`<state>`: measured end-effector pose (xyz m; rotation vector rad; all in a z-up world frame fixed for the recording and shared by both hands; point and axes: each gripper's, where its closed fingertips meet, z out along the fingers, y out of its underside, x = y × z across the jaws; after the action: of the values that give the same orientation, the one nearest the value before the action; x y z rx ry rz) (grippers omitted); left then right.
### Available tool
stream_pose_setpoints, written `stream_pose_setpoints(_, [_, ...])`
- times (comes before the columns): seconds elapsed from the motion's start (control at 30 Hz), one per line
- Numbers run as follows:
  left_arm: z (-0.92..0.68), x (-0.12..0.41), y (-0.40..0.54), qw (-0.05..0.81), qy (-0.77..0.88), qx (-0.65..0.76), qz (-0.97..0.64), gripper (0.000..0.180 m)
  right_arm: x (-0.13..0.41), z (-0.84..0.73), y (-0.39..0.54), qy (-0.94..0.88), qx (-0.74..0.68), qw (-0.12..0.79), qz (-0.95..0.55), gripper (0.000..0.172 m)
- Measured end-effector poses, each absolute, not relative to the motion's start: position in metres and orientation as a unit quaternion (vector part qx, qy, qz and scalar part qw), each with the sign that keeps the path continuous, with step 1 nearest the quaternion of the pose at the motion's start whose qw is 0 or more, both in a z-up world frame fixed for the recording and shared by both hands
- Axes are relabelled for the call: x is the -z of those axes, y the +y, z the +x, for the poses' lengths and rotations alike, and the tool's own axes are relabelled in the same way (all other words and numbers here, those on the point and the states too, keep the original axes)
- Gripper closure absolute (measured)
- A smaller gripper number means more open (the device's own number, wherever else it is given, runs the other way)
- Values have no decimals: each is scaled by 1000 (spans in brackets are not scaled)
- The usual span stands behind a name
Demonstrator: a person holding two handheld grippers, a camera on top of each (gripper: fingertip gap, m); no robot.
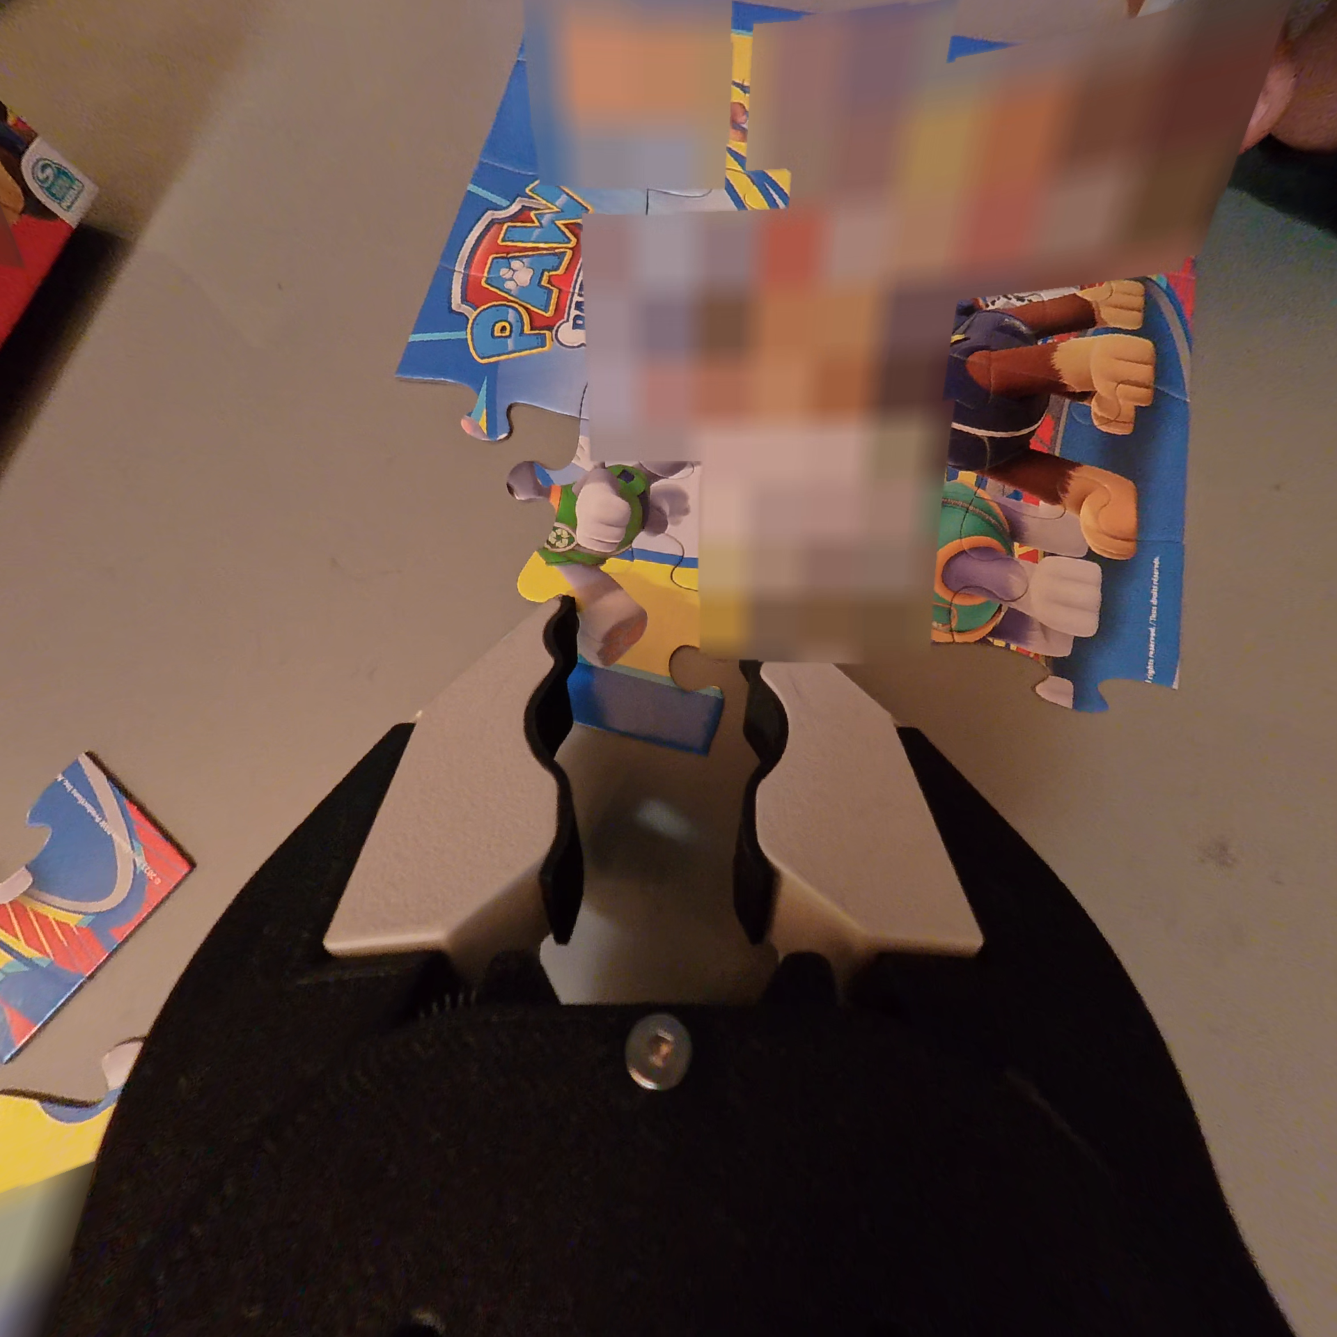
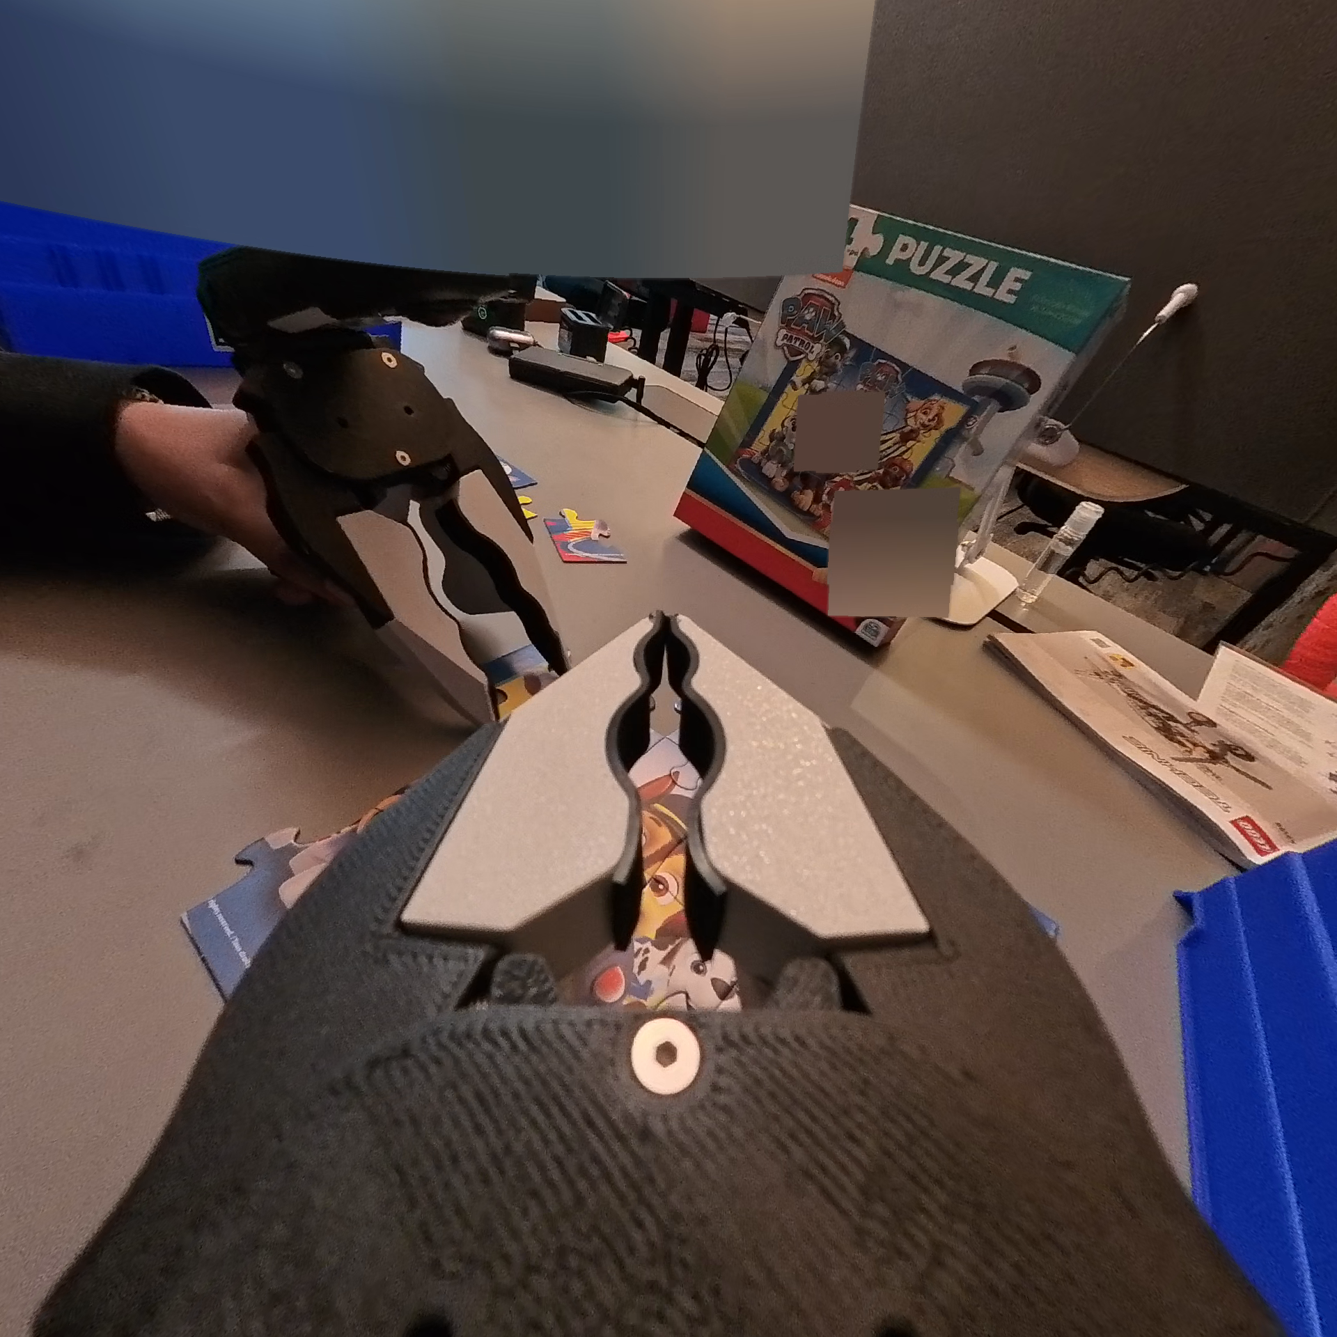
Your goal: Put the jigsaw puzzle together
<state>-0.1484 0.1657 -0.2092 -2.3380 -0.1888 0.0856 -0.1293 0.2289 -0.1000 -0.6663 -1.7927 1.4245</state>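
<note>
Left wrist view: the left gripper (image 1: 655,651), grey-fingered with black wavy pads, stands spread over the grey table (image 1: 217,506). The blue-and-yellow cardboard puzzle piece (image 1: 637,673) at the near edge of the partly assembled cartoon jigsaw (image 1: 1049,470) lies flat between its fingers; the left pad sits at the piece's edge, the right stands clear, so nothing is clamped. A loose red-and-blue piece (image 1: 79,883) lies well apart at left. Right wrist view: the right gripper (image 2: 665,622) is pressed together at the tips, apparently on nothing, poised over the jigsaw, likely steadying it. The left gripper, in a person's hand (image 2: 195,470), angles down to the table. A colourful puzzle box (image 2: 868,405) leans behind, perhaps as picture reference; a printed booklet (image 2: 1157,738) and blue plastic bin (image 2: 1273,1049) lie right.
</note>
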Motion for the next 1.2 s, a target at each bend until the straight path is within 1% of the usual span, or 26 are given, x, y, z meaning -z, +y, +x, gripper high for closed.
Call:
stream_pose_setpoints(0.6, [-149, 206, 165, 398, -73, -32, -914, 136, 100, -129, 229, -698, -556, 369, -259, 172])
stream_pose_setpoints(0.8, [-152, 210, 162, 386, -80, -32, -919, 130, 100, -128, 229, -698, -556, 369, -259, 172])
stream_pose_setpoints(0.9, [-151, 210, 162, 385, -80, -28, -919, 132, 100, -128, 229, -698, -556, 370, -259, 172])
stream_pose_setpoints(1.03, [-147, 210, 162, 385, -77, -18, -919, 138, 100, -128, 229, -698, -556, 370, -259, 172])
stream_pose_setpoints(1.2, [-147, 210, 161, 385, -77, -15, -919, 139, 100, -128, 229, -698, -556, 370, -259, 172])
